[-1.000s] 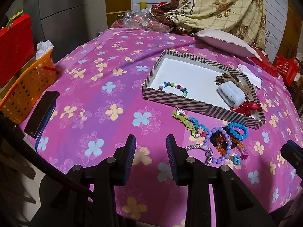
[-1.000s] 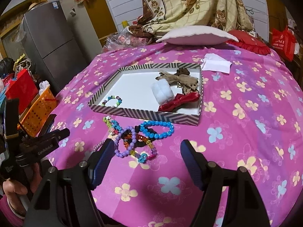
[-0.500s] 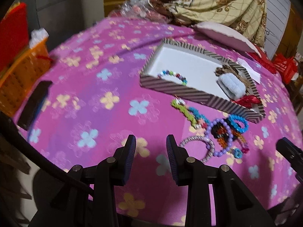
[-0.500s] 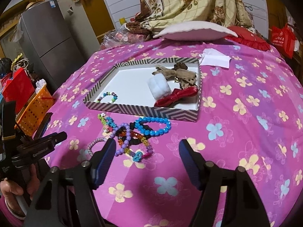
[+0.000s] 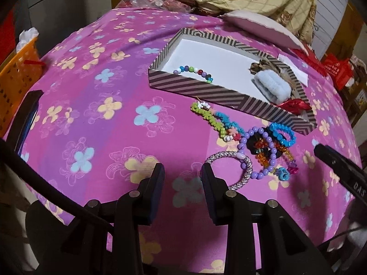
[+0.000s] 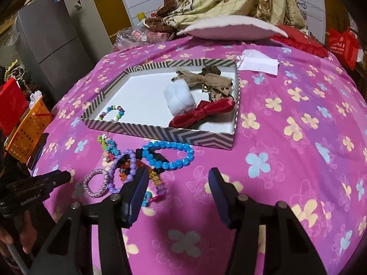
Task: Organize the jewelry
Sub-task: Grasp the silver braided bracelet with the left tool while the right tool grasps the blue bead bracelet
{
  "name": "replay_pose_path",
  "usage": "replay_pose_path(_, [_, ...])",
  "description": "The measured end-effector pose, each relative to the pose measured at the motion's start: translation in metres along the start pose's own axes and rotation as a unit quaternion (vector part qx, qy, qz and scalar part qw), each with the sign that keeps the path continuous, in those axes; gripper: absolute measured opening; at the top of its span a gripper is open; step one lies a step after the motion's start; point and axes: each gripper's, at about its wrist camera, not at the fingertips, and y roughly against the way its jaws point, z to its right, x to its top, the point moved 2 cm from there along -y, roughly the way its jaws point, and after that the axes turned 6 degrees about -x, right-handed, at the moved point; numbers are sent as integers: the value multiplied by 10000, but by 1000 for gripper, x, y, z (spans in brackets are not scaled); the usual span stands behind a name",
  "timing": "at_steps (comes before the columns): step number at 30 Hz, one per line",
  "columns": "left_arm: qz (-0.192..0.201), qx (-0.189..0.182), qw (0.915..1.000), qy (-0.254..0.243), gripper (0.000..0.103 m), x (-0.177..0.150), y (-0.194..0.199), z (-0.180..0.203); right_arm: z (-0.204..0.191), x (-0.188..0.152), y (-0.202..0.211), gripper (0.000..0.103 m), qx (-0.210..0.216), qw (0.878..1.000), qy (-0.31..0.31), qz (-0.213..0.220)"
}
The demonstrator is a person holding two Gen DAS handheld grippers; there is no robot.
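A striped box (image 5: 190, 87) (image 6: 160, 135) on the pink floral cloth holds a multicoloured bead bracelet (image 5: 195, 71) (image 6: 112, 112), a white fluffy band (image 6: 180, 100), a brown bow and a red bow (image 6: 201, 114). In front of it lies a pile of bracelets: blue beads (image 6: 169, 154) (image 5: 282, 134), purple beads (image 5: 259, 153), a silver-pink rope bangle (image 5: 231, 169) (image 6: 96, 183), and green and blue strands (image 5: 211, 116). My left gripper (image 5: 182, 178) is open and empty, just left of the bangle. My right gripper (image 6: 177, 188) is open and empty, its left finger over the pile.
An orange basket (image 5: 16, 68) and a dark flat device (image 5: 27, 114) sit at the left edge. A white pillow (image 6: 229, 27), a folded blanket and a white paper (image 6: 259, 63) lie behind the box. A grey fridge (image 6: 52, 41) stands at the far left.
Both grippers have moved forward and down toward the bracelet pile. The right gripper's left finger now overlaps the pile. Jaws unchanged.
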Motion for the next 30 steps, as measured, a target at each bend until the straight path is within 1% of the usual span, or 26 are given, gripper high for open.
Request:
replay_pose_path(5, [-49,65,10000,-57,29,-1,-6,3,-1,5,-19,52,-27,9999,95,-117])
replay_pose_path(8, [-74,75,9999,-60,29,-1,-8,4,-4,10,-34,51,-143,9994,220,-210])
replay_pose_path(12, [-107,90,9999,-29,29,0,-10,2,-9,15,-51,51,-481,9978,373,-278])
replay_pose_path(15, [-136,110,9998,6,29,1,-13,0,-7,14,-63,51,-652,9961,452,-396])
replay_pose_path(20, [-175,87,9998,76,29,2,-16,-2,0,12,-61,50,-781,9947,581,-328])
replay_pose_path(26, [-209,-23,9998,69,30,2,-18,0,28,-4,-42,51,-1091,9920,505,-374])
replay_pose_path(28, [-220,-76,9997,19,30,1,-20,3,38,-8,-35,51,-1026,9932,373,-404])
replay_pose_path(30, [-266,-174,9995,-48,31,1,-22,6,41,-12,-33,51,-811,9953,305,-440])
